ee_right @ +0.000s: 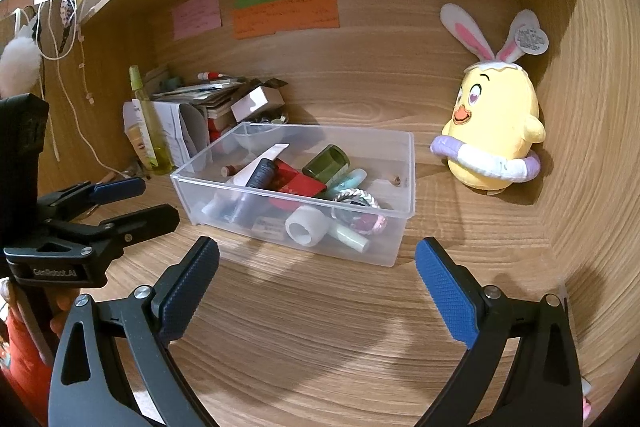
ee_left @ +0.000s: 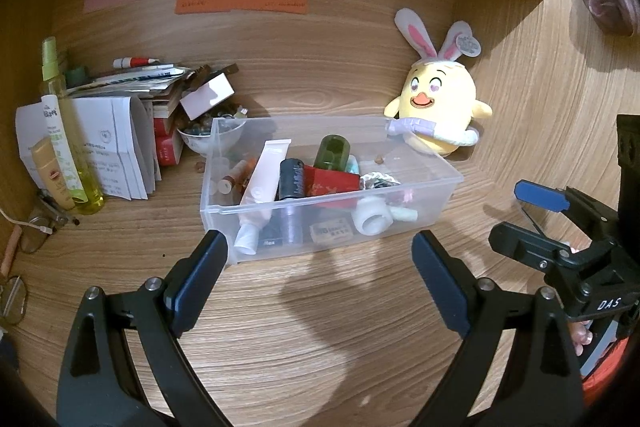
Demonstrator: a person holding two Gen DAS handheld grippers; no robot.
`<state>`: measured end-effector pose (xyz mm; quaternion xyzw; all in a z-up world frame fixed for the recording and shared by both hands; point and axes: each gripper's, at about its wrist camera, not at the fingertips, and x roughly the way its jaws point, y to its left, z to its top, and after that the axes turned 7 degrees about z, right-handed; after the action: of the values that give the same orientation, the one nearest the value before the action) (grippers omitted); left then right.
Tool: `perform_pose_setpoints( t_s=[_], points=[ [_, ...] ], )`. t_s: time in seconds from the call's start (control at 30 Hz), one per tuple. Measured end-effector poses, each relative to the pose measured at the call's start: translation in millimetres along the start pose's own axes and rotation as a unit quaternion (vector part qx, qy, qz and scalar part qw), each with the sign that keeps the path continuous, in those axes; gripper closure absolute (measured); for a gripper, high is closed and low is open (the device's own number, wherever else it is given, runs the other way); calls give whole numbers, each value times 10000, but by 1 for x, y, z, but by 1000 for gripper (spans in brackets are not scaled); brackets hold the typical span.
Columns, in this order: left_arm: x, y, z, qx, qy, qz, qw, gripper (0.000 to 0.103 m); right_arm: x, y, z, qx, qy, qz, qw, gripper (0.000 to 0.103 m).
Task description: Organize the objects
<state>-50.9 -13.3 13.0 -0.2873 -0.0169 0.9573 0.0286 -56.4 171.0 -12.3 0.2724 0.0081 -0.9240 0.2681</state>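
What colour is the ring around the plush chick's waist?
Purple and white sections on the ring around the plush chick; clearest in the right wrist view.

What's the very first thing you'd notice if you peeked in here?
Probably the yellow chick plush with bunny ears, standing against the right wall of the wooden nook. Next comes the clear plastic bin in the middle of the desk, full of little tubes and bottles. Both the left gripper and the right gripper hang open in front of it, holding nothing.
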Motion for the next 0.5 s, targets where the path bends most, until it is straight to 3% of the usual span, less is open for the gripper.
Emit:
perform_pose_setpoints(
  t_s=[0.5],
  points=[
    [0, 1, 0, 4, 0, -13, 10000, 9, -1, 4, 1, -62, -18, 38, 10000, 4]
  ],
)
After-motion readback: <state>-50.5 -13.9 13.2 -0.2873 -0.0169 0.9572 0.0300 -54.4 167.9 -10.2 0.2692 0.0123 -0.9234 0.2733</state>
